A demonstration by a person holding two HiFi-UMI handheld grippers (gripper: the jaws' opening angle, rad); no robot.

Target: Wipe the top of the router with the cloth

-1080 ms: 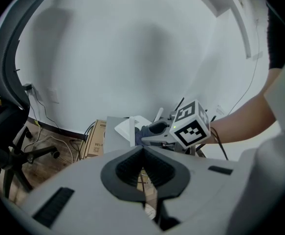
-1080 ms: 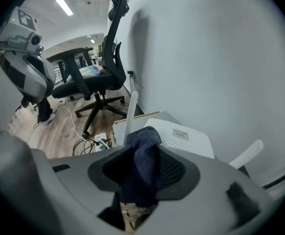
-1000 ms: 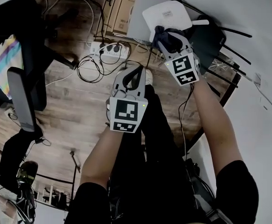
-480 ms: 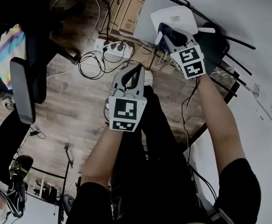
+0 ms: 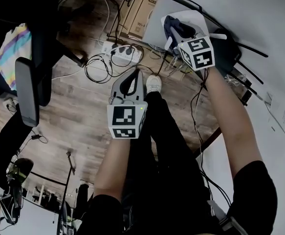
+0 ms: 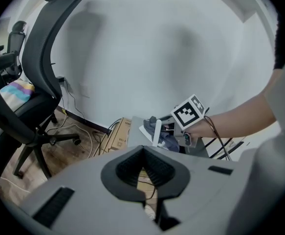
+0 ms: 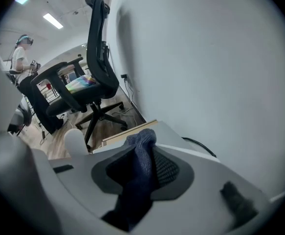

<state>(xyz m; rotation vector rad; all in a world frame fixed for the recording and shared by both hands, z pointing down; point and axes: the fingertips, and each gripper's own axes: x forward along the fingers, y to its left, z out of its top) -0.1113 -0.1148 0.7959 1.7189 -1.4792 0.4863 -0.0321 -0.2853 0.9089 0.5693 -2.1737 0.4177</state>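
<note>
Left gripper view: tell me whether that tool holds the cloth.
No: the left tool is shut on nothing; the right tool grips the cloth.

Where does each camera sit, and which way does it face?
Head view: on the person's head, facing steeply down; shows forearms, legs, left gripper, right gripper, router.
Left gripper view: on the left gripper, facing the wall past shut, empty jaws; shows the right forearm.
Right gripper view: on the right gripper, facing the wall, jaws shut on the cloth; no body.
Both gripper views share the office chair.
</note>
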